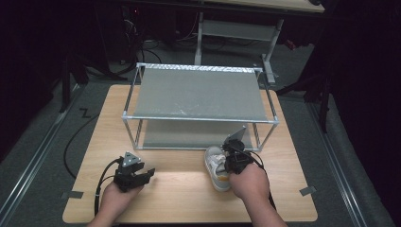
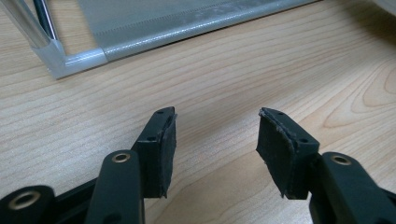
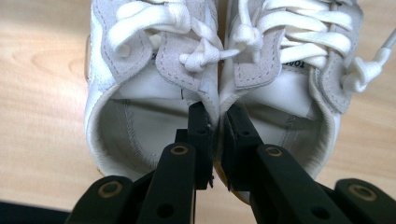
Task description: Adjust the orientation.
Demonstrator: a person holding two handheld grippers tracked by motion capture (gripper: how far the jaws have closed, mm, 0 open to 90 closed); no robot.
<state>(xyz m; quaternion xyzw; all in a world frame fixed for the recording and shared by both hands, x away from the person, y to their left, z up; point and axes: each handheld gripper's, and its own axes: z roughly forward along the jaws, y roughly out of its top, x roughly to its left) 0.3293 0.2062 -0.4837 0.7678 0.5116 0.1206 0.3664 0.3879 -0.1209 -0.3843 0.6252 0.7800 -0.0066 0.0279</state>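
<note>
Right tongs [image 3: 217,135] are clamped on a pair of white shoes [image 3: 210,70]: one jaw sits inside each shoe opening, and the two adjoining inner collars are pinched together between them. In the high view the pair [image 1: 216,168] lies at lower right of centre on the tabletop [image 1: 179,194], directly ahead of the right tongs [image 1: 234,158], with its long axis running up the frame from heel to toe — toes towards the shoe rack [image 1: 198,94].

Left tongs [image 2: 215,140] stand released, jaws well apart with bare wood between them; they sit at lower left in the high view [image 1: 142,175], well apart from the shoes. The right hand is plainly the nearer and the only one engaged.

The rack fills the upper middle of the high view — a metal frame carrying two grey fabric tiers. Its lower tier opens just beyond the toes. Judgement: a move onto the rack turns on clearing the front rail and the right front post near the grey plate of the right tongs. Nothing else stands between shoes and rack.
</note>
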